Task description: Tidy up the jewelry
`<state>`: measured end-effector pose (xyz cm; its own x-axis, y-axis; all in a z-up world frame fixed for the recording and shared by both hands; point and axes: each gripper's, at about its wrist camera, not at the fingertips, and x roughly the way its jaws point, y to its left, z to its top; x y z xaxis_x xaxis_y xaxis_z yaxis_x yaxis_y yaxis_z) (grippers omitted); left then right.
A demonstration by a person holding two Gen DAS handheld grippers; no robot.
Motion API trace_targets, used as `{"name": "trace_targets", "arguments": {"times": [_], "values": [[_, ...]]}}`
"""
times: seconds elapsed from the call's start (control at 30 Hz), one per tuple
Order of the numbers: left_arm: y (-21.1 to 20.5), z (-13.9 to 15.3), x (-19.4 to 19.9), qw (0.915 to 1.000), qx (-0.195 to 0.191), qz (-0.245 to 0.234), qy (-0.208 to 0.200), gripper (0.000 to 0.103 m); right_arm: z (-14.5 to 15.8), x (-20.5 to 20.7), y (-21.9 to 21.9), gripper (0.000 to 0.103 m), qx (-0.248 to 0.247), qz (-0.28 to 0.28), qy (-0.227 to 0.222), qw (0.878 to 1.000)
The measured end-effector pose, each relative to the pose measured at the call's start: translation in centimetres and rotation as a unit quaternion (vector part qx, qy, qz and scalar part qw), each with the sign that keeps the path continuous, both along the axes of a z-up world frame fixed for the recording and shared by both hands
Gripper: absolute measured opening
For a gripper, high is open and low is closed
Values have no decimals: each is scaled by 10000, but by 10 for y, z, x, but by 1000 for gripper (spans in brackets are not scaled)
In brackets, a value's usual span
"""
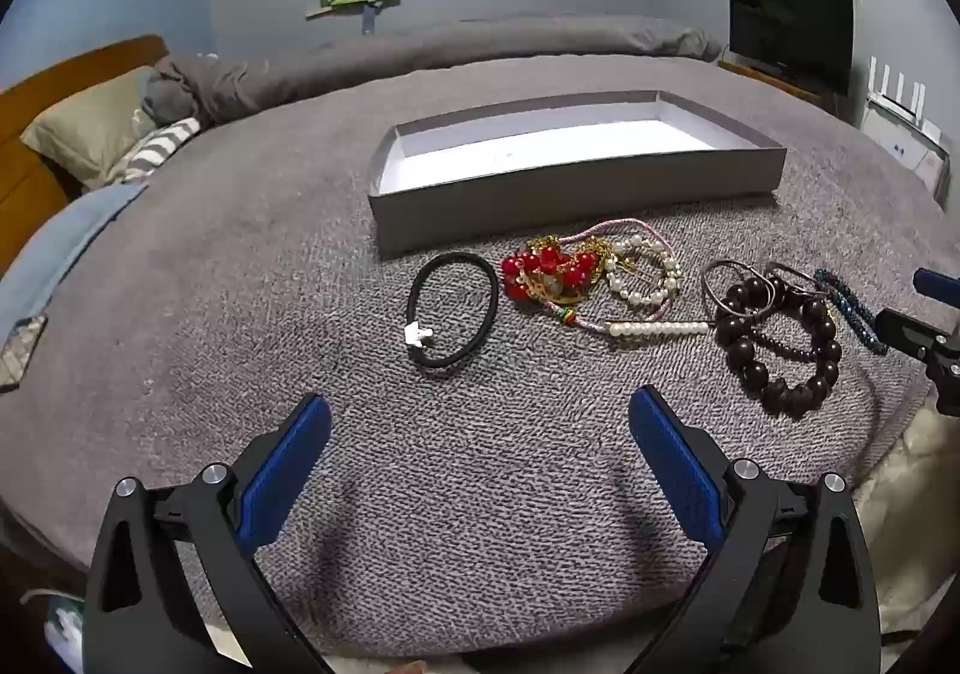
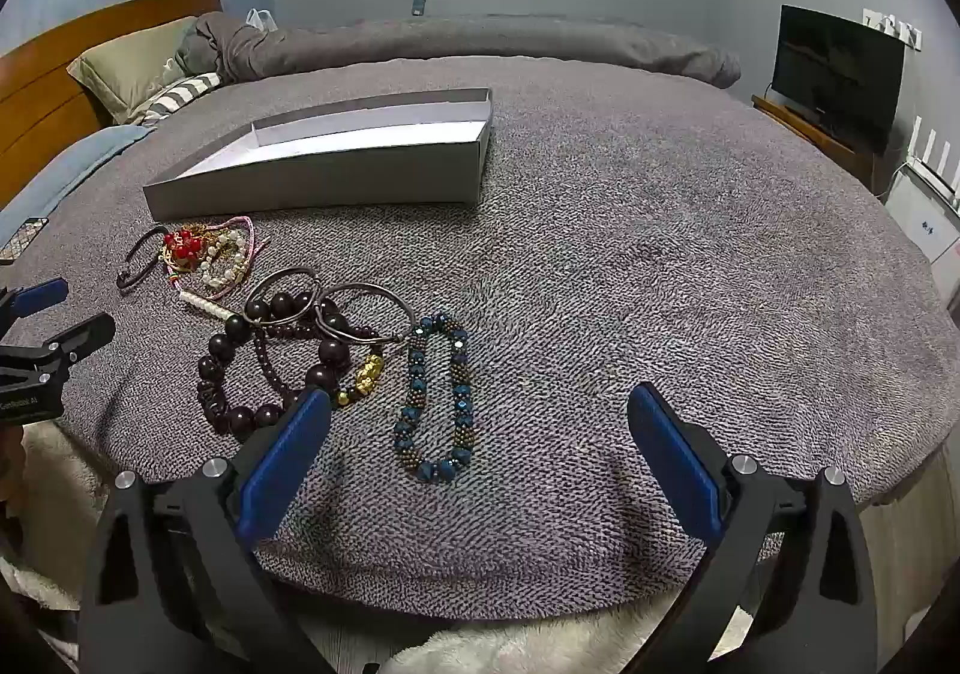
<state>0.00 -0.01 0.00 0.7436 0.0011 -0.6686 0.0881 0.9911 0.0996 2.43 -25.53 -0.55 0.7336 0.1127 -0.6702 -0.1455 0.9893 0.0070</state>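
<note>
Grey blanket (image 1: pixel 480 494) under me; both my grippers, left (image 1: pixel 480 410) and right (image 2: pixel 480 410), gape wide, empty, near bracelets (image 2: pixel 435 392) before the box (image 1: pixel 570 188).

Bed with grey textured woven blanket (image 2: pixel 600 254) carries: shallow grey cardboard box (image 1: pixel 570 188), black elastic hair tie (image 1: pixel 453 308), red-bead cluster (image 1: pixel 543 269), pearl bracelet (image 1: pixel 645 278), dark wooden bead bracelet (image 2: pixel 270 362), blue beaded bracelet (image 2: pixel 435 398).
</note>
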Motion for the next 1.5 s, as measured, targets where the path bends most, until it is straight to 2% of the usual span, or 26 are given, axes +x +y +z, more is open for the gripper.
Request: {"name": "trace_targets", "arguments": {"times": [1.5], "values": [[-5, -1, 1, 10000, 13, -34, 10, 101, -1, 0, 1, 98, -5, -1, 4, 10000]]}}
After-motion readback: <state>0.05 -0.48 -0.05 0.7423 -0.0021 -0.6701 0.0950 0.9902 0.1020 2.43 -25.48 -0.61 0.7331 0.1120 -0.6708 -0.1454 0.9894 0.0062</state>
